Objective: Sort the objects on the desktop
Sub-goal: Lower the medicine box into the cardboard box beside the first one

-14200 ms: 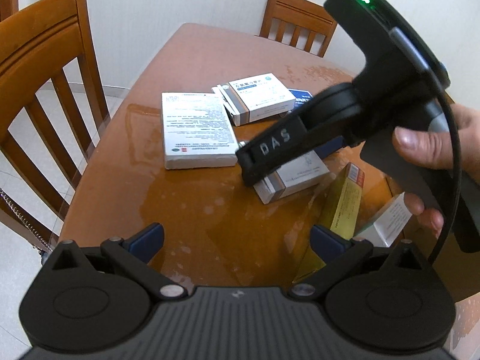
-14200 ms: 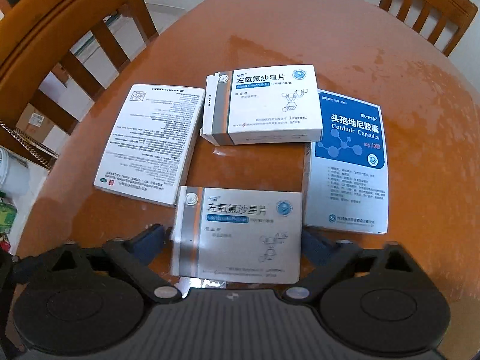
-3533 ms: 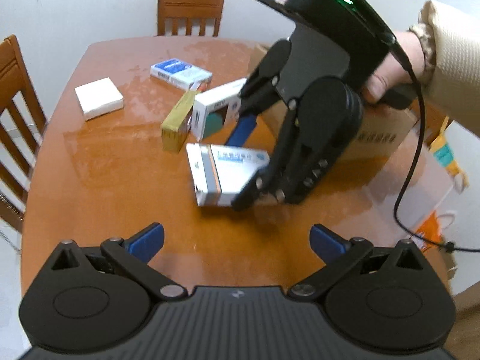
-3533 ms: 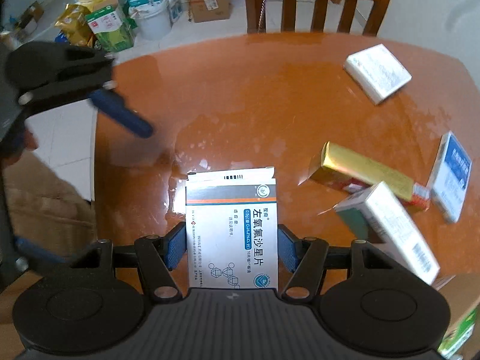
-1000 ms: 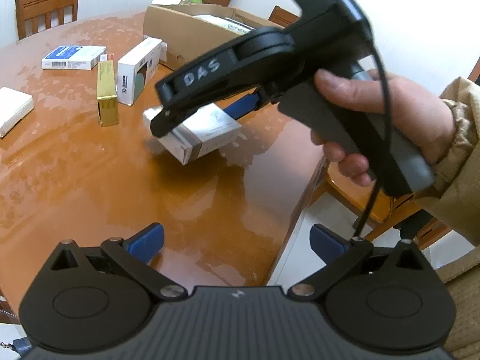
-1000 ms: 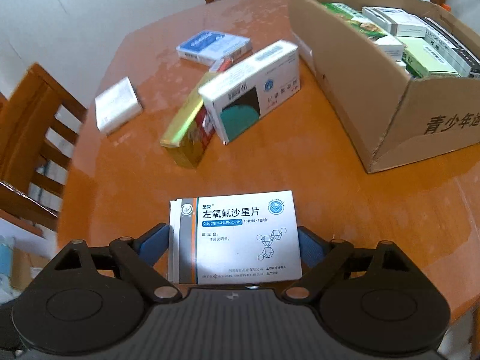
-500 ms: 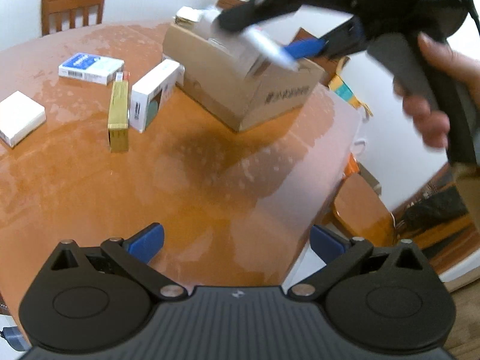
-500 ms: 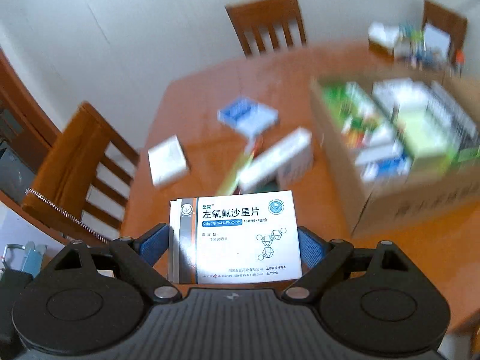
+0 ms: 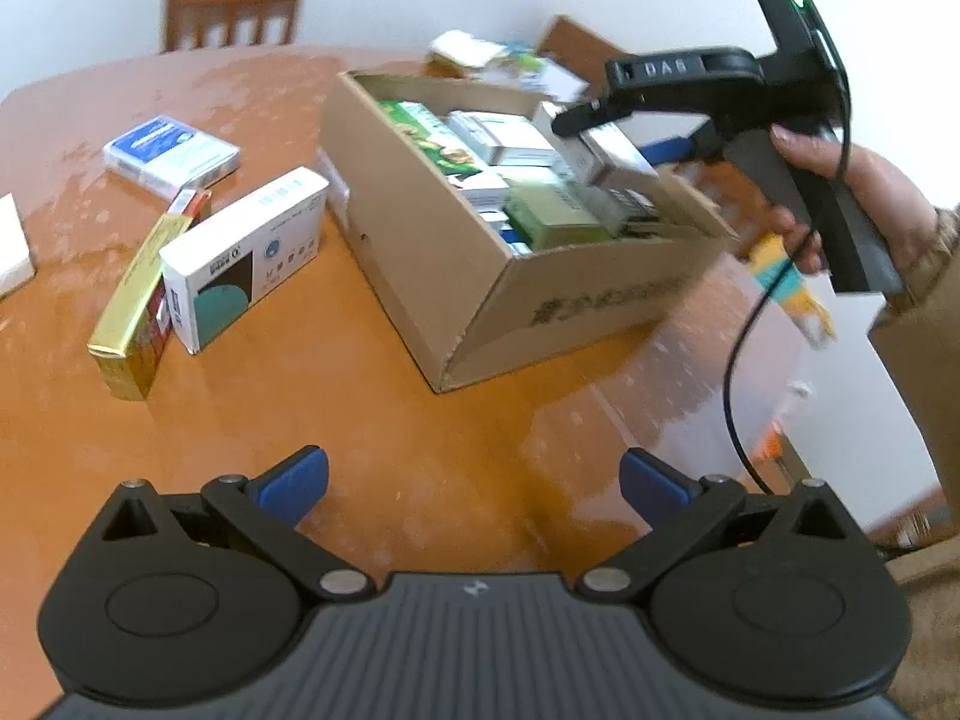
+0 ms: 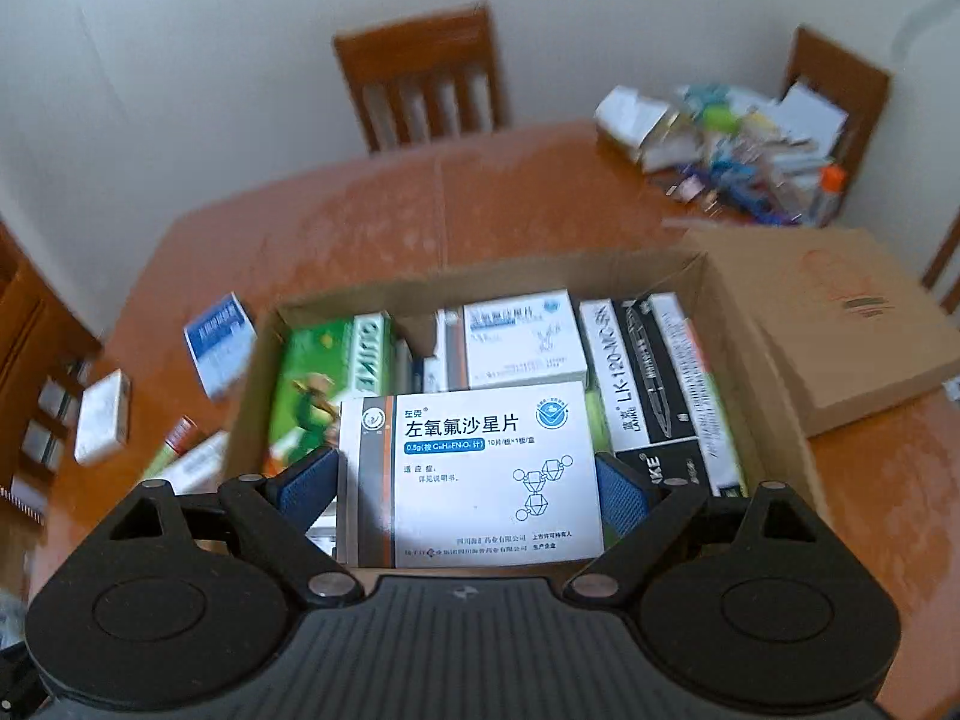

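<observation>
My right gripper (image 10: 469, 483) is shut on a white medicine box (image 10: 474, 471) with blue print, held by its two short sides above the open cardboard box (image 10: 252, 372). That cardboard box holds several medicine packs. In the left wrist view the right gripper (image 9: 624, 132) hangs over the far right of the cardboard box (image 9: 540, 312), with the white medicine box (image 9: 591, 147) between its fingers. My left gripper (image 9: 474, 483) is open and empty, low over the table's near side. On the table left of the cardboard box lie a white and teal box (image 9: 240, 258), a gold box (image 9: 138, 306) and a blue and white box (image 9: 171, 150).
The round brown table (image 9: 330, 420) ends close on the right. A closed flat carton (image 10: 834, 312) sits right of the cardboard box, with a heap of small clutter (image 10: 732, 150) behind it. Wooden chairs (image 10: 423, 84) stand around the table. A small white box (image 10: 102, 417) lies at the far left.
My right gripper lifted the white medicine box off the table and carried it over the cardboard box. My left gripper swung so the cardboard box now fills the middle of its view.
</observation>
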{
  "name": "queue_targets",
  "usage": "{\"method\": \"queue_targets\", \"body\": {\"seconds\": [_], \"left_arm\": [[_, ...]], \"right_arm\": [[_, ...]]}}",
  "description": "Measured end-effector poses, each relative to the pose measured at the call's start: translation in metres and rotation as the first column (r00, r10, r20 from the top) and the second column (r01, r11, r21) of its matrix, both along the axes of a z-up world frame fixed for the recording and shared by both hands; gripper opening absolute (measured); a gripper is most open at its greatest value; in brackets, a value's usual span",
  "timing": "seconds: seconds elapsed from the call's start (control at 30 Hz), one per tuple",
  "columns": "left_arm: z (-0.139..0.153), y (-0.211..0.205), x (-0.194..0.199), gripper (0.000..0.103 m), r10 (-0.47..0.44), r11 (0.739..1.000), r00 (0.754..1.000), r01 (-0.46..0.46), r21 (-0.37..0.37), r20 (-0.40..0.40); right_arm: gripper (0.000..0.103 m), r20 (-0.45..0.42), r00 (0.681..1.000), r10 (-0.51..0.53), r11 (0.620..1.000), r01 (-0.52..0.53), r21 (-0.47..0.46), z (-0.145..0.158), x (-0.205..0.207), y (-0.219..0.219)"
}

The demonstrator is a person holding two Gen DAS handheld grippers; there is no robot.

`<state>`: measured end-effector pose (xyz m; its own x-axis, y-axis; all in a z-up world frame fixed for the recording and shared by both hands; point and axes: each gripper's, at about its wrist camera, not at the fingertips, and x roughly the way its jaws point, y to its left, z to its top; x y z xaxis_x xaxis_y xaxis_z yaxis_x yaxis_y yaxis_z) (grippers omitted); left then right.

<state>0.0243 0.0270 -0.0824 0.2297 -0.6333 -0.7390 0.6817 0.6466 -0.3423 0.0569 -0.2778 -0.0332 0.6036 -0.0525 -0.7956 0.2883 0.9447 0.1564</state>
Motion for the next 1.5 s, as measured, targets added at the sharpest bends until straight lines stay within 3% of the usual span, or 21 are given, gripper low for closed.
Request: {"method": "queue_targets", "body": {"seconds": [0.17, 0.33, 0.9, 1.23, 1.37, 1.5], "left_arm": [[0.000, -0.016, -0.001, 0.103, 0.048, 0.999, 0.999, -0.048, 0.017, -0.014], [-0.002, -0.021, 0.008, 0.103, 0.038, 0.999, 0.999, -0.037, 0.015, -0.021], [-0.005, -0.011, 0.033, 0.103, -0.009, 1.000, 1.000, 0.009, -0.018, -0.029], [-0.005, -0.011, 0.034, 0.103, -0.023, 0.999, 0.999, 0.022, -0.025, -0.027], [-0.005, -0.010, 0.033, 0.103, -0.024, 0.999, 0.999, 0.023, -0.032, -0.025], [-0.006, -0.010, 0.032, 0.103, -0.023, 0.999, 0.999, 0.022, -0.032, -0.027]], "right_arm": [[0.093, -0.073, 0.996, 0.044, 0.999, -0.045, -0.008, -0.027, 0.027, -0.011], [0.093, -0.109, 0.994, 0.017, 0.999, -0.021, -0.034, -0.038, 0.033, -0.010], [0.095, -0.164, 0.982, -0.091, 0.992, 0.074, -0.107, -0.046, 0.052, 0.000], [0.100, -0.163, 0.982, -0.097, 0.987, 0.074, -0.140, -0.028, 0.044, 0.007], [0.100, -0.098, 0.991, -0.092, 0.995, 0.088, -0.043, -0.004, 0.026, -0.004], [0.100, -0.065, 0.997, -0.051, 0.984, 0.061, 0.168, 0.005, 0.011, -0.018]]}}
